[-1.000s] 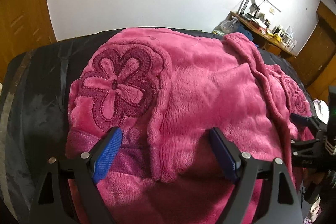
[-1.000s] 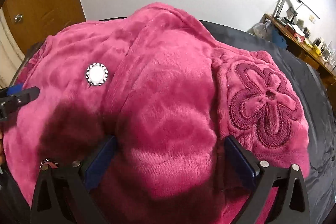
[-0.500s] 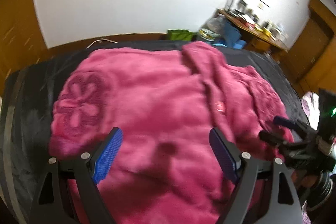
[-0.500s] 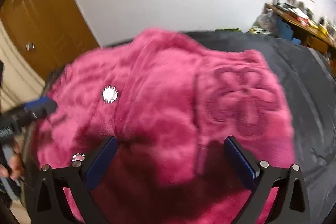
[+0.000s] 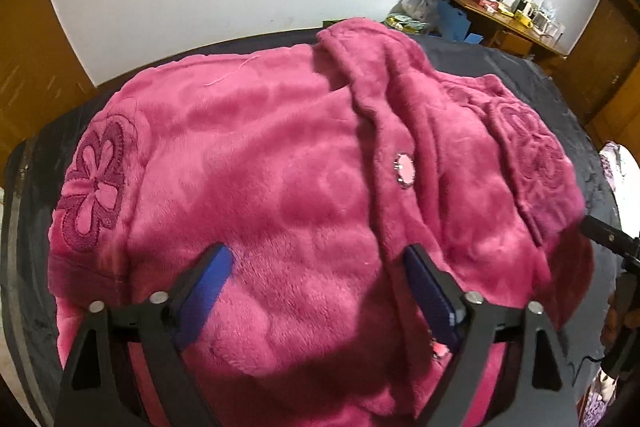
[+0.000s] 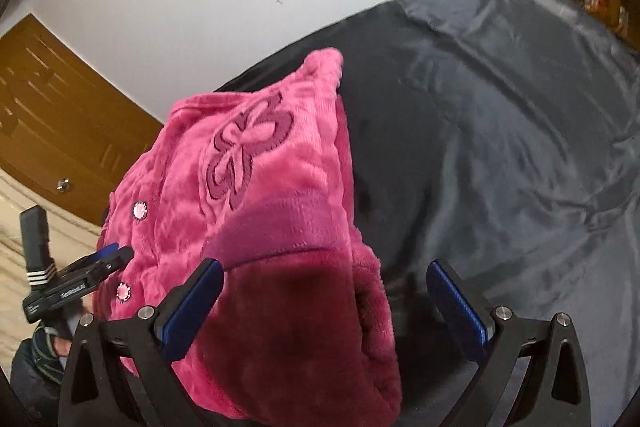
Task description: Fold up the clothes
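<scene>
A pink fleece garment (image 5: 288,167) with embroidered flowers (image 5: 96,183) and a round button (image 5: 405,171) lies spread on a dark sheet (image 5: 32,163). My left gripper (image 5: 318,287) is open, its blue pads over the garment's near part. In the right wrist view the garment (image 6: 264,179) lies left of centre, with its darker cuff edge (image 6: 304,323) between the open jaws of my right gripper (image 6: 322,299). The left gripper's tip (image 6: 112,257) shows at the garment's left side there. The right gripper's tip (image 5: 608,235) shows at the left wrist view's right edge.
The dark sheet (image 6: 500,147) covers the surface to the right of the garment. A white wall stands behind. A cluttered wooden desk (image 5: 492,11) stands at the back right. Wooden doors (image 6: 52,115) stand at the left.
Both grippers have shifted over the garment. The right wrist view has swung right, so the garment now sits at its left with bare sheet at its right. Both stay open.
</scene>
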`<state>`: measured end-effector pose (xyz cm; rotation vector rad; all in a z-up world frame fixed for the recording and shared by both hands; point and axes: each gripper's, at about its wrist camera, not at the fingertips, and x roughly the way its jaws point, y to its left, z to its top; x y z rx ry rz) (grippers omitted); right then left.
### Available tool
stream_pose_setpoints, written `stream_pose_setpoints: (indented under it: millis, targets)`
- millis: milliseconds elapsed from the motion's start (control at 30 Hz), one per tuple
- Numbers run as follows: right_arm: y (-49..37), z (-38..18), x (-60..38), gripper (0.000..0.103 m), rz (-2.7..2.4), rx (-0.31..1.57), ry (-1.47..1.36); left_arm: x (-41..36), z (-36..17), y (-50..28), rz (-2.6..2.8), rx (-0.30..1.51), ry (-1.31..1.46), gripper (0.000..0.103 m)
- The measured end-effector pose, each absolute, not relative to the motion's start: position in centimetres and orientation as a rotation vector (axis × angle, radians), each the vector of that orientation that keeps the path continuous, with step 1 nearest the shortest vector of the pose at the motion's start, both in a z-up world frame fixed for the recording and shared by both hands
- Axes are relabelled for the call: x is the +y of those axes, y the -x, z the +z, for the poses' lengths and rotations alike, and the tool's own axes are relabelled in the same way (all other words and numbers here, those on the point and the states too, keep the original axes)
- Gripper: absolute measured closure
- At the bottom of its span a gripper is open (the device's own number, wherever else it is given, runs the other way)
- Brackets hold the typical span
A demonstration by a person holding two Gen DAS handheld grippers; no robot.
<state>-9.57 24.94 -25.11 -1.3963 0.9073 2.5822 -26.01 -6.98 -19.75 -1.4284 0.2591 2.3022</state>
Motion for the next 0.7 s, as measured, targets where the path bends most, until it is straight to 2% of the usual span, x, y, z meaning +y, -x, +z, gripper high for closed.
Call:
stream_pose_setpoints:
  millis: [700]
  targets:
    - [14.5, -27.8, 22.9, 0.0, 2.697, 1.044, 1.566, -6.8, -21.8, 26.1, 2.296, 0.245, 1.44, 0.002]
